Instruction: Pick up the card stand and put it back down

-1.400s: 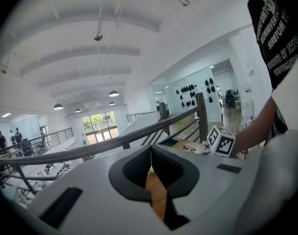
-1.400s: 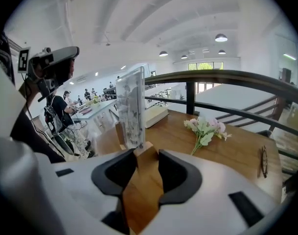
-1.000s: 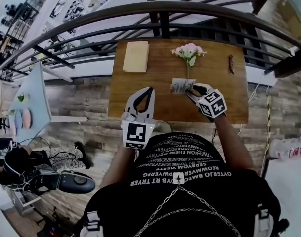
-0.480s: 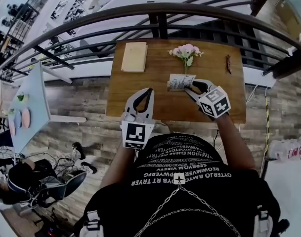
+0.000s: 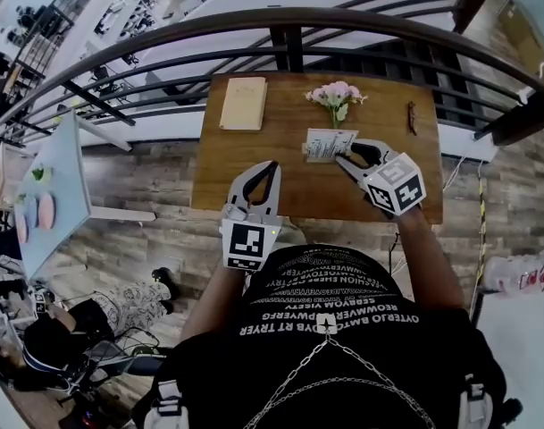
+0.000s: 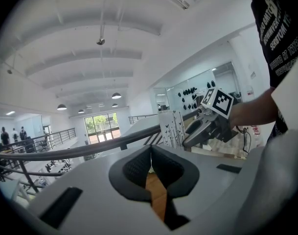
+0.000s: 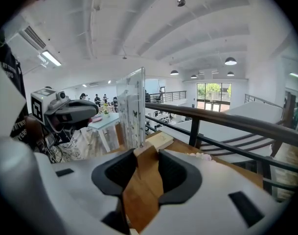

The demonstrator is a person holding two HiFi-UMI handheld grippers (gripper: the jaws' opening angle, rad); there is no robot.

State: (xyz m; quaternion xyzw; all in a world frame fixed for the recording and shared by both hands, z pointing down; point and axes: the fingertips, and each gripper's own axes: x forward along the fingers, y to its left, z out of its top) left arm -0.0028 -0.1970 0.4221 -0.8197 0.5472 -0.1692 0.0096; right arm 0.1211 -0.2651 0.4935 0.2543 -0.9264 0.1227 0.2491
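The card stand (image 5: 329,144), a clear upright holder with a butterfly-printed card on a small wooden block, hangs above the wooden table (image 5: 245,190) near its middle. My right gripper (image 5: 345,155) is shut on the wooden block. In the right gripper view the block (image 7: 147,156) sits between the black pads and the card (image 7: 131,109) rises just past them. My left gripper (image 5: 269,164) hovers over the table's near edge, left of the stand, shut and empty. In the left gripper view its pads (image 6: 139,166) meet at the tip, and the right gripper (image 6: 203,129) with the card shows beyond.
On the table's far side lie a tan book (image 5: 244,103), a bunch of pink flowers (image 5: 338,94) and a small dark object (image 5: 412,117). A dark metal railing (image 5: 289,18) runs just behind the table. The floor drops away beyond it.
My right gripper has risen with the card stand in it, lifting the stand off the table. The left gripper has stayed where it was.
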